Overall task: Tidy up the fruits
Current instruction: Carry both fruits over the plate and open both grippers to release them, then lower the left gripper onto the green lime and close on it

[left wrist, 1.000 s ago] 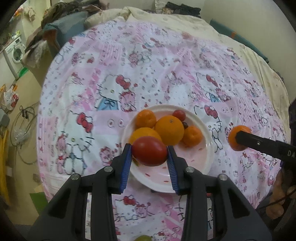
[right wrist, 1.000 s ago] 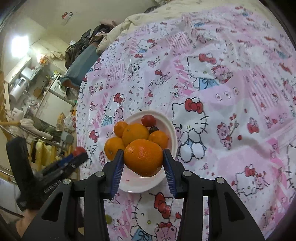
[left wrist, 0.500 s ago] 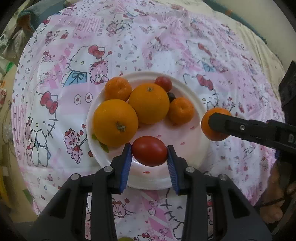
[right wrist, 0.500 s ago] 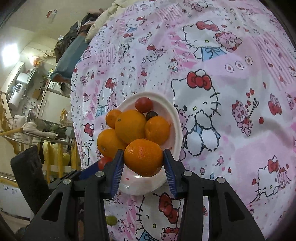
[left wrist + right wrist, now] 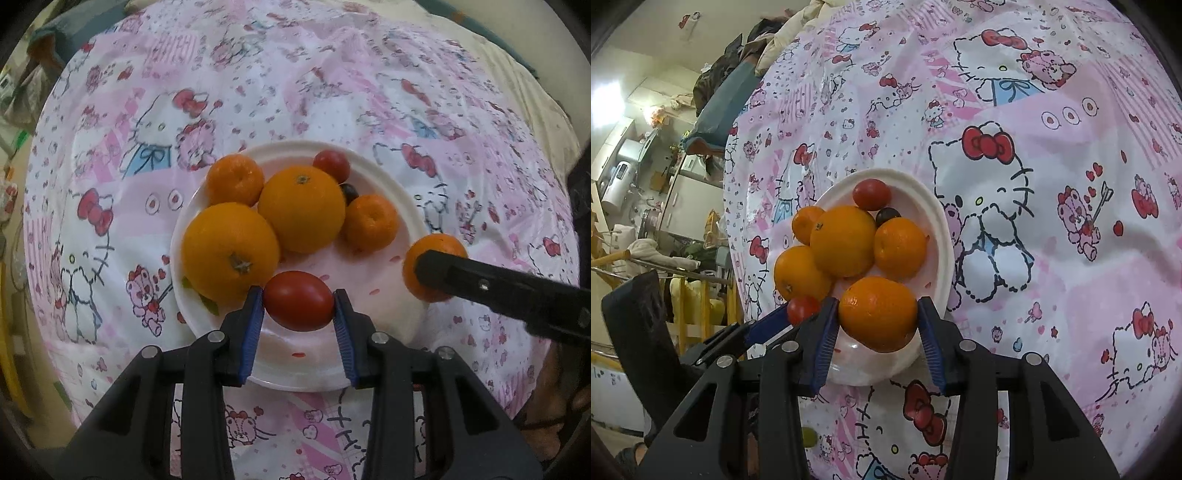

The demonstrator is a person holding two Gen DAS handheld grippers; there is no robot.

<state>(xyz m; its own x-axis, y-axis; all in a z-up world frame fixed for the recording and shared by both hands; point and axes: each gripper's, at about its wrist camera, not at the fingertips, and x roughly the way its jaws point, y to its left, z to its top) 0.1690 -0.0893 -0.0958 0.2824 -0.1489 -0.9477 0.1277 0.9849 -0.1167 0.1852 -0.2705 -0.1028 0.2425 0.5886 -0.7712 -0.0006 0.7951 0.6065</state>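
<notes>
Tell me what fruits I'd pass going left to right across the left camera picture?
Big orange → red tomato pinched in the left hand-held gripper → little mandarin → the orange held by the right hand-held gripper.

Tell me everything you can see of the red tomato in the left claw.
The tomato is oval, smooth and glossy, deep red with no stem showing. It lies sideways between the blue pads of the left claw, which is shut on its two ends. It sits over the near part of the white plate, close beside the biggest orange; whether it touches the plate or the orange cannot be told.
</notes>
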